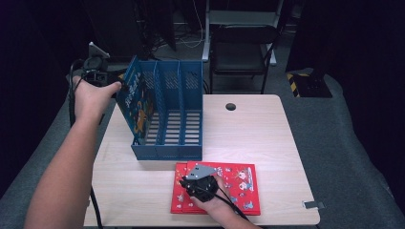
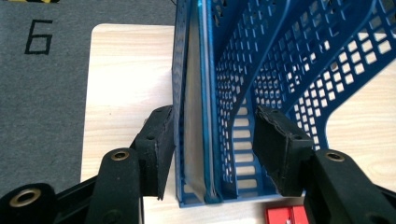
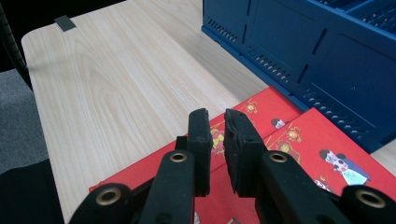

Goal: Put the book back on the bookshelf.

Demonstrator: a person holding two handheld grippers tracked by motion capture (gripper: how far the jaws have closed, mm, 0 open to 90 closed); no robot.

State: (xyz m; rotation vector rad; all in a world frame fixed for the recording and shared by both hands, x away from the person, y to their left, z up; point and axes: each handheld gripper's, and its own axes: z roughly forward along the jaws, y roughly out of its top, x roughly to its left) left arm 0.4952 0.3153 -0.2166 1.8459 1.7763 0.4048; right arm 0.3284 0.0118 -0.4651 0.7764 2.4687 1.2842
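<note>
So one blue picture book [image 1: 136, 102] is already standing in the leftmost slot of the blue file rack [image 1: 188, 151], which sits at the far left of the table [image 1: 267, 143]; it leans a bit, cover full of cartoon art. In the left gripper view it's just a thin spine-on slab. The left gripper [image 2: 212, 144] straddles that slot, jaws apart, not squeezing anything as far as I can tell. Still to go, I'd say: the red books [image 1: 239, 183] lying flat at the near edge, right in front of the rack. The right gripper [image 3: 217, 140] hovers over them, jaws nearly together with a narrow gap, nothing between them.
</note>
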